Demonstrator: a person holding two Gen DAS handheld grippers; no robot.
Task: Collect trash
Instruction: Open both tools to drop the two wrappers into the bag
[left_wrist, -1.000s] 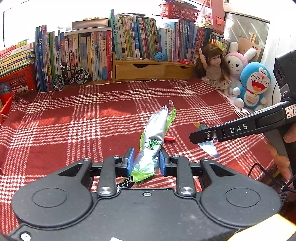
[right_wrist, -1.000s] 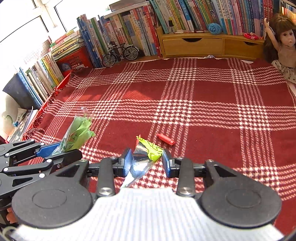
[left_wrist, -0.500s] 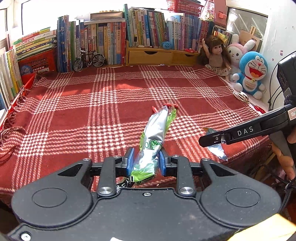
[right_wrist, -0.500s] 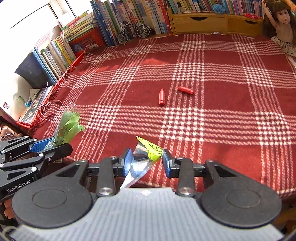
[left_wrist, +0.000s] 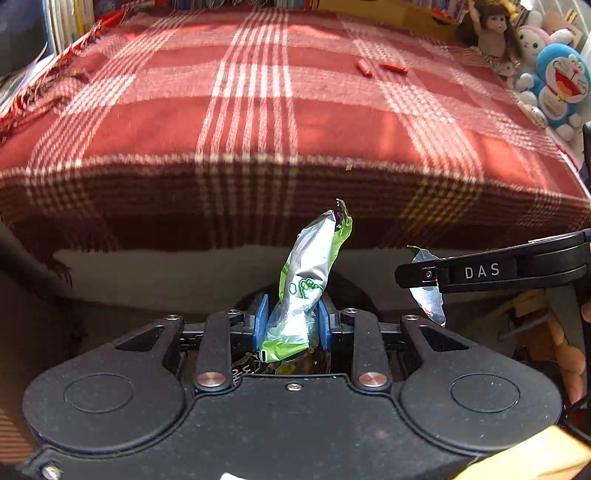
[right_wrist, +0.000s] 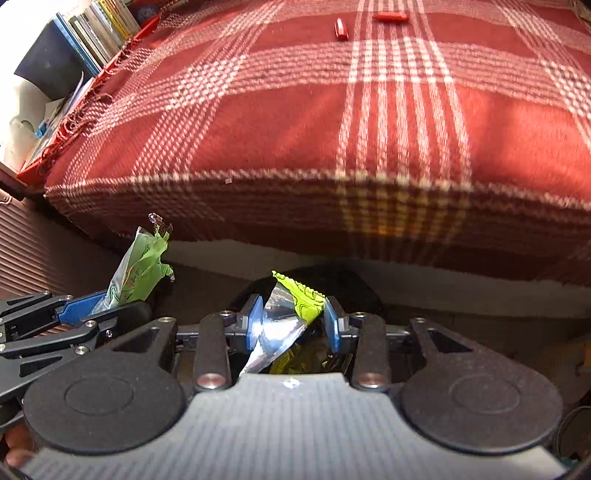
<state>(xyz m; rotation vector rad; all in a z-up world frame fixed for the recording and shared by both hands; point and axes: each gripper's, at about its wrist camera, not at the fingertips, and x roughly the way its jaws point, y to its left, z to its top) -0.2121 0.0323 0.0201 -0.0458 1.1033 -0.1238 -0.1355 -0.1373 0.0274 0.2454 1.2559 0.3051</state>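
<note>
Pinching a green and silver snack wrapper (left_wrist: 308, 280) between the blue pads (left_wrist: 260, 325) of the left gripper (left_wrist: 290, 325), wrapper standing up and leaning right, in front of the hanging edge of the red plaid blanket (left_wrist: 258, 122). Gripping a second piece of trash, a silver foil wrapper with a yellow-green torn flap (right_wrist: 284, 321), in the right gripper (right_wrist: 293, 325): the wrapper is lying against the left pad, and whether the right pad is touching it cannot be told. Hovering both grippers side by side below and in front of the blanket's edge, over a dark round opening (right_wrist: 354, 288) with more crumpled wrappers glimpsed behind the fingers. Lying far back on the blanket, well apart from both grippers, two small red pieces (left_wrist: 380, 68) close together. Sitting along the blanket's right side, a doll (left_wrist: 489, 33), a pink bunny plush (left_wrist: 535, 37) and a blue cat plush (left_wrist: 561, 85). Showing at the left margin, books (right_wrist: 107, 22).
</note>
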